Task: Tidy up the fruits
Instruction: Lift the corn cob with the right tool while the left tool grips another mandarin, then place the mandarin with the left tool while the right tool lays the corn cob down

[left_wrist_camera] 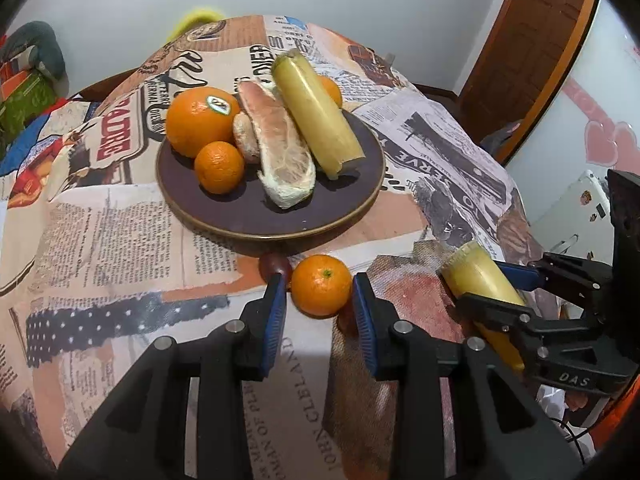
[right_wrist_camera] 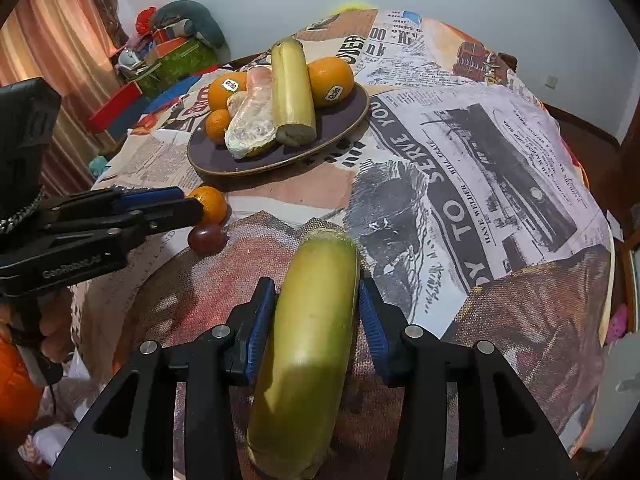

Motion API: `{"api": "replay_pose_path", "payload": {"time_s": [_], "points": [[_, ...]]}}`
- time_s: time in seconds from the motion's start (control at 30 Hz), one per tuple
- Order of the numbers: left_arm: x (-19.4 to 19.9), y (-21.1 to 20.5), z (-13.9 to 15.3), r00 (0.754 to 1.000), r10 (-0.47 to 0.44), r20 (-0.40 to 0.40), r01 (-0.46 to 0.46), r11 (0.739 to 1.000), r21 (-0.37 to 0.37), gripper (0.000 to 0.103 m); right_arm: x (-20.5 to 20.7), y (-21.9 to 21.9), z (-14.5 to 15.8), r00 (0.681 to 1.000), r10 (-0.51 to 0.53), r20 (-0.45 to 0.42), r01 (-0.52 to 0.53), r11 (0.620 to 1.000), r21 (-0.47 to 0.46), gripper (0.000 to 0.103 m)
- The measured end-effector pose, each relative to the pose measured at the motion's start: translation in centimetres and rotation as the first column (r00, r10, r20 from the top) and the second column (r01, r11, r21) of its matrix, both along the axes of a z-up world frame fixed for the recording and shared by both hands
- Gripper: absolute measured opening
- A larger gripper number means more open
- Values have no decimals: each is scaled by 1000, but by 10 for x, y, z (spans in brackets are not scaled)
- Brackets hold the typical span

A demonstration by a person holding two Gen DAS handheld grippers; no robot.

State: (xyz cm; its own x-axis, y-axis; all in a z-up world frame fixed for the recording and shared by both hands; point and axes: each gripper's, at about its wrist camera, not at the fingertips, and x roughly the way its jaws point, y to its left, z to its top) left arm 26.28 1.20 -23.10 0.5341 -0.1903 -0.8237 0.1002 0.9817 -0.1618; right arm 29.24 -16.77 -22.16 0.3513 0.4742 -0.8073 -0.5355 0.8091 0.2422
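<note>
Two grippers show in the left wrist view: the left gripper [left_wrist_camera: 320, 292] sits low over the table's near edge, fingers apart on either side of a small mandarin [left_wrist_camera: 321, 285], pads close to it but contact unclear; a dark red grape [left_wrist_camera: 275, 265] lies just beside the left finger. Right gripper [left_wrist_camera: 490, 290] at the right edge is clamped on a pale yellow-green stalk piece [left_wrist_camera: 478, 276]. Purple plate [left_wrist_camera: 248, 216] sits mid-table on the newsprint tablecloth [left_wrist_camera: 120, 232], holding a big stickered orange [left_wrist_camera: 200, 120], a small mandarin, peeled pomelo segments [left_wrist_camera: 280, 148], another stalk piece and an orange behind it. Right wrist view: right gripper [right_wrist_camera: 316, 312] has both blue pads against the stalk piece [right_wrist_camera: 308, 344], which runs lengthwise between them toward the camera. Left gripper [right_wrist_camera: 184, 204] comes in from the left edge, tips at the loose mandarin [right_wrist_camera: 210, 205], grape [right_wrist_camera: 206, 238] just nearer. Plate [right_wrist_camera: 352, 120] with fruit sits toward the far left of the table.
</note>
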Motion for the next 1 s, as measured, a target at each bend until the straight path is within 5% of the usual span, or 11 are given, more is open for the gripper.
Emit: {"api": "replay_pose_path", "payload": {"time_s": [0.47, 1.0], "points": [[9, -2, -3, 1000, 18, -15, -18, 1000, -5, 33, -1, -9, 16, 999, -37, 38, 34, 997, 75, 36], [2, 40, 42, 990, 94, 109, -93, 996, -14, 33, 18, -8, 60, 982, -104, 160, 80, 986, 148, 35]]}}
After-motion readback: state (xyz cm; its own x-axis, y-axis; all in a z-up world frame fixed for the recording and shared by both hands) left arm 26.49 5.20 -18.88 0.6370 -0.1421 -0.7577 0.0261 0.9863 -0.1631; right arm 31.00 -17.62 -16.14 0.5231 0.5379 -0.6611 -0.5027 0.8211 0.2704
